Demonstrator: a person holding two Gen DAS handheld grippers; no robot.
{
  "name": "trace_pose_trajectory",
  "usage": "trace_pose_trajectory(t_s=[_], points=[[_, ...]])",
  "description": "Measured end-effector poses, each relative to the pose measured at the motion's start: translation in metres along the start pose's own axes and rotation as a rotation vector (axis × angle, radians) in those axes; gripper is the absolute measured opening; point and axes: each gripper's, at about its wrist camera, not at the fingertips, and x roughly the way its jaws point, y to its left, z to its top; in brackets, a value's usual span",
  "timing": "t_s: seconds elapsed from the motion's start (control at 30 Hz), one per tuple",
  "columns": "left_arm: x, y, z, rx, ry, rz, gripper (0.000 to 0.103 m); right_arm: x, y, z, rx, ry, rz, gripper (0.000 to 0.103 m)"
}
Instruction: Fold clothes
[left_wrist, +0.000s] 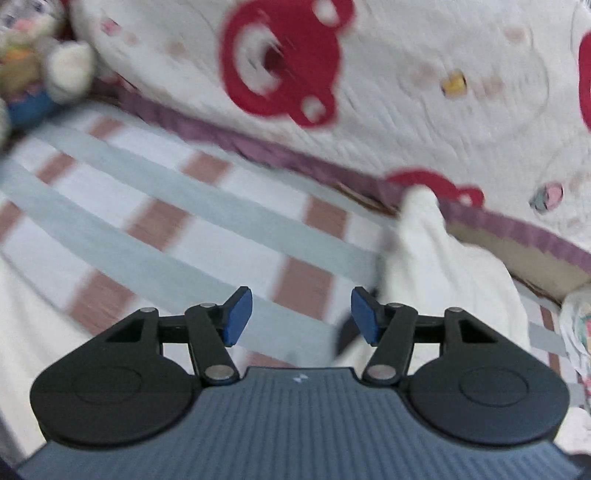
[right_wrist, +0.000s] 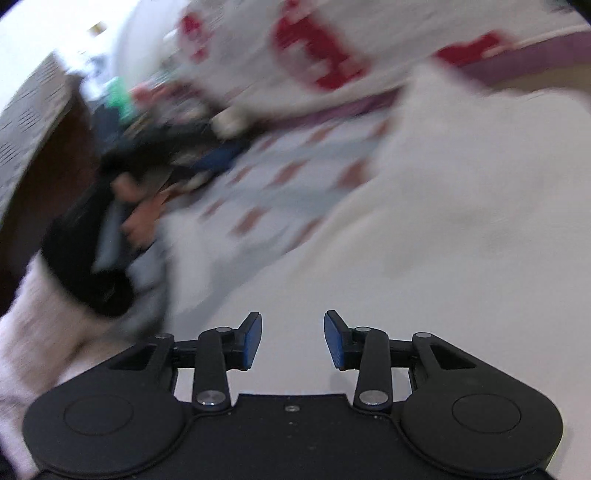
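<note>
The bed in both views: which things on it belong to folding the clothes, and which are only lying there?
For the job:
- white garment
- left gripper, open, nothing between its pads
- right gripper, open, nothing between its pads

Only lying there:
- striped sheet
- bear quilt
- soft toy
- patterned cloth at the edge, too blurred to identify
</note>
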Motion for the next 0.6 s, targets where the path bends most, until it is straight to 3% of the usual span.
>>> trace_pose_trajectory(t_s=[0.13, 0.2, 0.4, 0.6], points=[[0.041, -0.063, 0.013, 0.037, 0.056, -0.082, 0.059, -0.029, -0.053, 0.028, 0.035, -0.076, -0.2, 0.047], [0.065, -0.084, 0.02, 0.04, 0.066, -0.104, 0.059, -0.04, -0.092, 0.044, 0.1, -0.121, -0.259, 0.047], [0.126, -0.119, 0.034, 0.045, 0.062, -0.115, 0.059, -0.055, -0.186, 0.073, 0.277, -0.167, -0.354, 0.047], [0.152, -0.125, 0.053, 0.043, 0.013, -0.101, 0.06, -0.051, -0.23, 0.089, 0.389, -0.183, -0.372, 0.048]])
